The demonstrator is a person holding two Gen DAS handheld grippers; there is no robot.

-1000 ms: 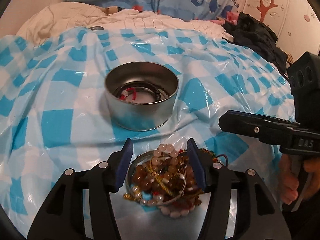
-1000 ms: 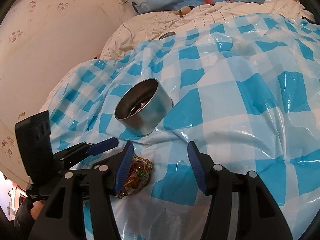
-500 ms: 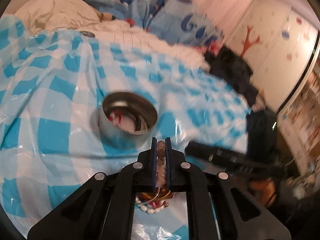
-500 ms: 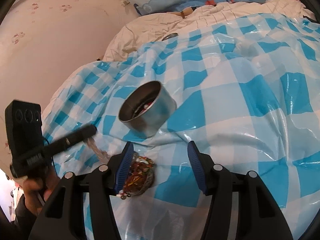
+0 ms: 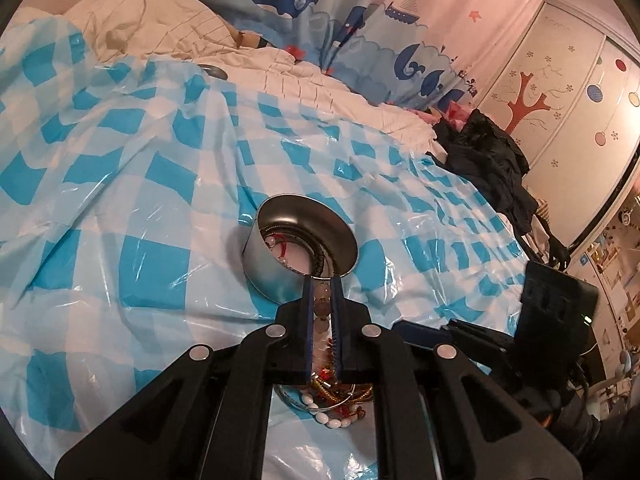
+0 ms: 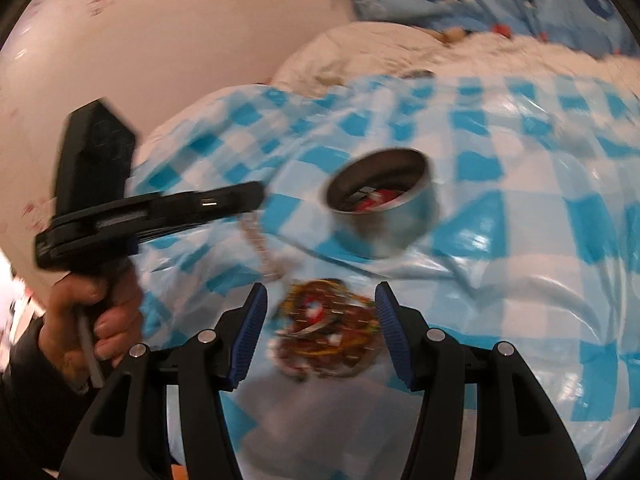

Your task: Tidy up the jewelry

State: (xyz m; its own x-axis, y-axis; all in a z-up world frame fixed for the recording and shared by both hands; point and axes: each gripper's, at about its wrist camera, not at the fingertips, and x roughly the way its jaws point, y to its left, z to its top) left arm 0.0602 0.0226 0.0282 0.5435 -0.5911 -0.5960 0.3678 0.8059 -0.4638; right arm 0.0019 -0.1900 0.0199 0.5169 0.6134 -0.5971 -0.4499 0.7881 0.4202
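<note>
A: What's new with the pale round-bead bracelet (image 5: pixel 322 307)?

B: A second ago the left gripper (image 5: pixel 321 320) had its jaws spread wide around the tangled heap of amber, gold and white bead jewelry (image 5: pixel 336 402). Now the jaws are pinched narrow on the pale bracelet, and it is raised off the heap. In the right wrist view the strand hangs down from the left gripper's tip toward the heap (image 6: pixel 328 330), blurred.

A: And the container?

B: The round shiny metal tin (image 5: pixel 298 250) sits just beyond the left gripper's tips, on the blue-and-white checked plastic sheet (image 5: pixel 120 208) spread over the bed. It already holds a dark ring-shaped band and a red cord with pale beads. I'd judge the bracelet is one short carry from being dropped in, so one more piece is nearly sorted.

A: The other gripper?

B: The right gripper (image 6: pixel 319 338) has swung over the heap, jaws wide to either side of it, gripping nothing. A second ago the heap lay at its left finger.

A: Any writing to read?

B: No readable writing in either current view. The whale-and-boat printed curtain (image 5: pixel 360 20) at the far side has dark marks along its hem that are too small to make out.
</note>
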